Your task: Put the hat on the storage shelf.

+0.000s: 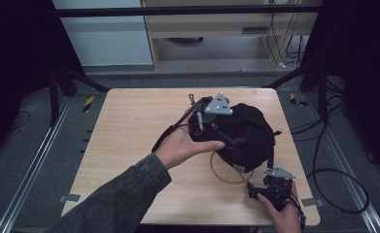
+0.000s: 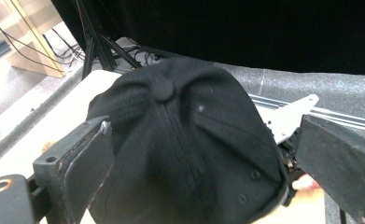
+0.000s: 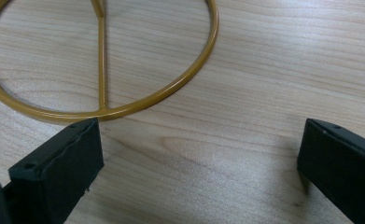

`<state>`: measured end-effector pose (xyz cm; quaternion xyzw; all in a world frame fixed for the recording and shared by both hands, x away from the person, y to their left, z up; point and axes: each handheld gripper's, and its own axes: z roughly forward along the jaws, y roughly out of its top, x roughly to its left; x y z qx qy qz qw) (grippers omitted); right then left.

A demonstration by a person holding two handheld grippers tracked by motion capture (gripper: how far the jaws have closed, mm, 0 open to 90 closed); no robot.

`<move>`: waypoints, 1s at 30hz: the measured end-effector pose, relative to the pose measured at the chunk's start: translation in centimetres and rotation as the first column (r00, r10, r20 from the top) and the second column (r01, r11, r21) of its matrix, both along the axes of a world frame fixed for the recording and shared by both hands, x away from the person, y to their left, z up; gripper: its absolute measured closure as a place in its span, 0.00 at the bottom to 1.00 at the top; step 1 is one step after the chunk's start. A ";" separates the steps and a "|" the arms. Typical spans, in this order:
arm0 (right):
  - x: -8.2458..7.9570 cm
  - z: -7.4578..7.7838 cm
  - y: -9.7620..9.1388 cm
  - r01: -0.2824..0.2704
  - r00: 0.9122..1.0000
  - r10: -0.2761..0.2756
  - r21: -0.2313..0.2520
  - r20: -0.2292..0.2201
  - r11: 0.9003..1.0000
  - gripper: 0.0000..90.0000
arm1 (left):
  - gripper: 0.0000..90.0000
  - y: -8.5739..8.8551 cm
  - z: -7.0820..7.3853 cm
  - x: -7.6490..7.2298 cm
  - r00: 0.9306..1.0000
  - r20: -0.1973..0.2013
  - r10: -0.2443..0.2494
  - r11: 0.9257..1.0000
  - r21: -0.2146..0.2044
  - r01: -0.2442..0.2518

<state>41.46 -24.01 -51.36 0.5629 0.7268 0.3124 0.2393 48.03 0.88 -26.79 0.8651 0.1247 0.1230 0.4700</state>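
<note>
A black cap sits over a gold wire stand, whose ring base lies on the wooden table. My left gripper is at the cap's left side. In the left gripper view the cap lies between the jaws of the left gripper, which stand wide apart. My right gripper rests low near the table's front right. In the right gripper view it is open over bare wood, just short of the gold ring.
The table's right edge is close to my right hand. Black cables trail on the floor to the right. A metal frame and rails surround the table. The table's left half is bare wood.
</note>
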 end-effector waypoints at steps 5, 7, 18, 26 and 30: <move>0.0 0.0 0.0 0.006 1.000 -0.006 0.002 -0.001 1.000 0.00 | 0.05 1.0 -0.6 -0.5 1.000 -0.002 0.008 1.000 -0.009 -0.008; 0.0 0.0 0.0 0.006 1.000 -0.006 0.002 0.000 1.000 0.00 | 0.05 1.3 -0.8 -0.7 1.000 -0.003 0.010 1.000 -0.004 -0.010; -0.1 0.0 0.1 0.009 1.000 -0.009 0.002 0.001 1.000 0.00 | 0.03 4.3 -2.1 -1.1 0.998 -0.008 0.070 0.998 0.003 -0.070; -0.1 0.0 0.0 0.001 1.000 -0.001 -0.004 0.003 1.000 0.00 | 0.03 6.9 -2.9 -1.7 0.996 -0.011 0.088 0.996 0.005 -0.088; -0.1 0.0 0.0 0.003 1.000 -0.003 -0.001 0.003 1.000 0.00 | 0.03 7.8 -3.2 -1.9 0.995 -0.014 0.098 0.995 0.005 -0.098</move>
